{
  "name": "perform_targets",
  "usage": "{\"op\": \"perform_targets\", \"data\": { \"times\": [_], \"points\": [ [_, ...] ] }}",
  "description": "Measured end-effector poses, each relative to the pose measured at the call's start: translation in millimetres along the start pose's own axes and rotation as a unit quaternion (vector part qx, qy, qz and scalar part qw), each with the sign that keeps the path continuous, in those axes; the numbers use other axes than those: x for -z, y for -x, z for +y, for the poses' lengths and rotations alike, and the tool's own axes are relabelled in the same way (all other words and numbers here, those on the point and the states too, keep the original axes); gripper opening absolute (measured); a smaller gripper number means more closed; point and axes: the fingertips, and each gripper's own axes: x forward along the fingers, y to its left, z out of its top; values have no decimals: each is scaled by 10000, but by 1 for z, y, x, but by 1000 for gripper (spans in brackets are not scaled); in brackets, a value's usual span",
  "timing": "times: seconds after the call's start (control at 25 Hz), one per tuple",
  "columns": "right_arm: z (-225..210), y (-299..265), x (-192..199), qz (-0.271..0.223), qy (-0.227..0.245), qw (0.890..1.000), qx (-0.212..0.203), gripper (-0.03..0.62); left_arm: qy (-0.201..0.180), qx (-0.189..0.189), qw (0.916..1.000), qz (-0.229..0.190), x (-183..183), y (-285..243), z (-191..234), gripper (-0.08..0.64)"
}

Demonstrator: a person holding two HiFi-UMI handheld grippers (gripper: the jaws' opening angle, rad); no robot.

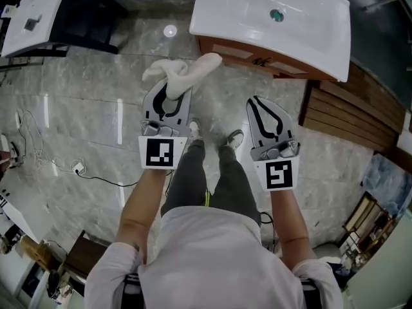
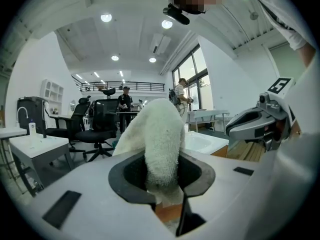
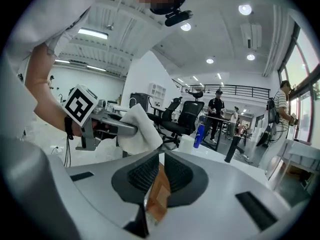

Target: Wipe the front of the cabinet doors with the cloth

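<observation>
From the head view, my left tool (image 1: 171, 93) is clamped on the white cloth (image 1: 183, 71), which bunches up past its tips and hangs over the marble floor (image 1: 84, 102). The cloth sits just in front of the wooden cabinet (image 1: 257, 60), under the white basin (image 1: 283, 18), and I cannot tell whether it touches the wood. My right tool (image 1: 262, 111) is held beside the left one, apart from it, with its jaws drawn together and empty. My legs and shoes show below both tools.

In the left gripper view, the cloth (image 2: 161, 144) fills the space between my jaws and stands up out of them in a thick fold. A strip of brown cabinet shows below it, and the basin's rim (image 2: 202, 141) lies just behind. The right tool (image 2: 252, 121) hangs at the right.

In the right gripper view, my jaws leave only a narrow slit holding nothing; the cabinet's wood (image 3: 159, 189) shows through it. The left tool, with its cloth (image 3: 140, 131), is at the left.
</observation>
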Motion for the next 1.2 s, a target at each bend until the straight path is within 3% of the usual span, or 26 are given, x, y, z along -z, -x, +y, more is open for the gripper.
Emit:
{"op": "perform_targets", "data": {
  "times": [0.2,0.56,1.04,1.2],
  "points": [
    [7,-31,60,185,109,9996,-208,57,-77,-102,9999,28,60,-32,3,115],
    [3,-90,192,120,161,9997,-149,57,-345,-159,9992,152,187,-81,7,115],
    [28,-142,271,-739,451,9957,-322,57,-1318,-109,9910,-181,275,-125,-14,117],
    [30,-159,296,-874,480,9943,-366,57,-1321,-328,9904,-251,296,-132,-4,115]
  ]
}}
